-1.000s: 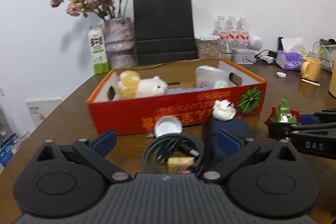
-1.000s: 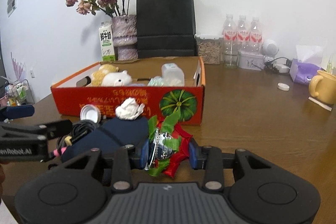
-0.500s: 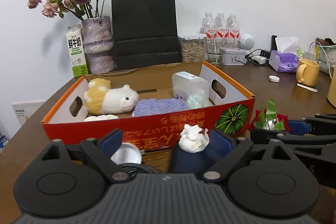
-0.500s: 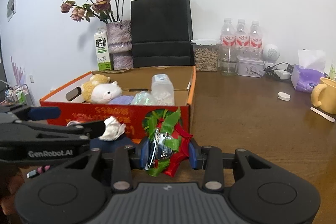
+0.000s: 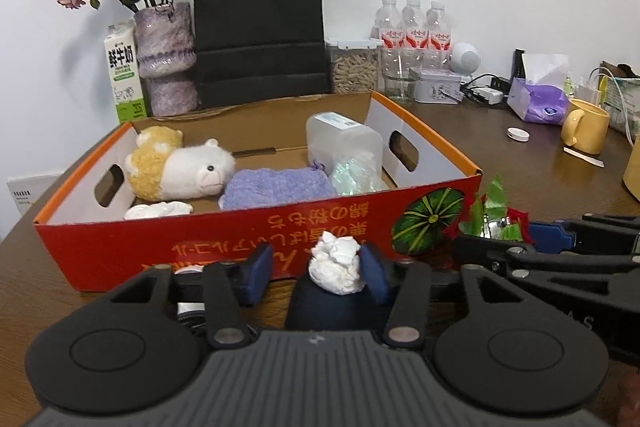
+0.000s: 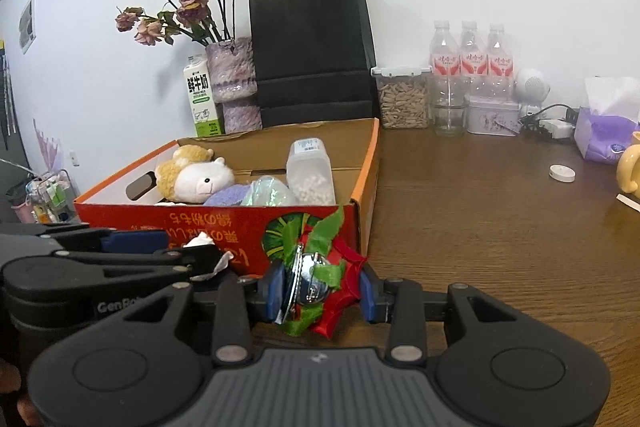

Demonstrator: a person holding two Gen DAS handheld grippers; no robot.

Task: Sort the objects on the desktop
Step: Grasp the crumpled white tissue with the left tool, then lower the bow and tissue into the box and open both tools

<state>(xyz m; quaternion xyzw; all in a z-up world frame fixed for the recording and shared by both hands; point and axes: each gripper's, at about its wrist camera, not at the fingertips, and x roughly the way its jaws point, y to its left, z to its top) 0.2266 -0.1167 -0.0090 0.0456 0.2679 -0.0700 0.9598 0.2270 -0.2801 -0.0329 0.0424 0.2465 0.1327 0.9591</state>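
Note:
A crumpled white tissue (image 5: 338, 267) sits on a dark blue object (image 5: 332, 307) in front of the red cardboard box (image 5: 240, 239). My left gripper (image 5: 316, 273) has its jaws closing around the tissue. The right pad is at the tissue's side; the left pad stands apart from it. My right gripper (image 6: 320, 287) is shut on a red and green ornament (image 6: 316, 267) with a silver bell, held just before the box's front right corner. In the right wrist view the left gripper (image 6: 160, 247) lies at the left, with the tissue (image 6: 202, 240) at its tips.
The box holds a plush toy (image 5: 180, 171), a purple cloth (image 5: 276, 185) and a clear plastic container (image 5: 340, 139). Behind it stand a black paper bag (image 5: 260, 19), a vase of dried roses (image 5: 166, 55), a milk carton (image 5: 124, 75) and water bottles (image 5: 416, 31). A yellow mug (image 5: 586, 125) is at the right.
My left gripper moved forward to the tissue and its jaws narrowed around it; the cable coil and lid slid out of view. My right gripper carried the ornament closer to the box.

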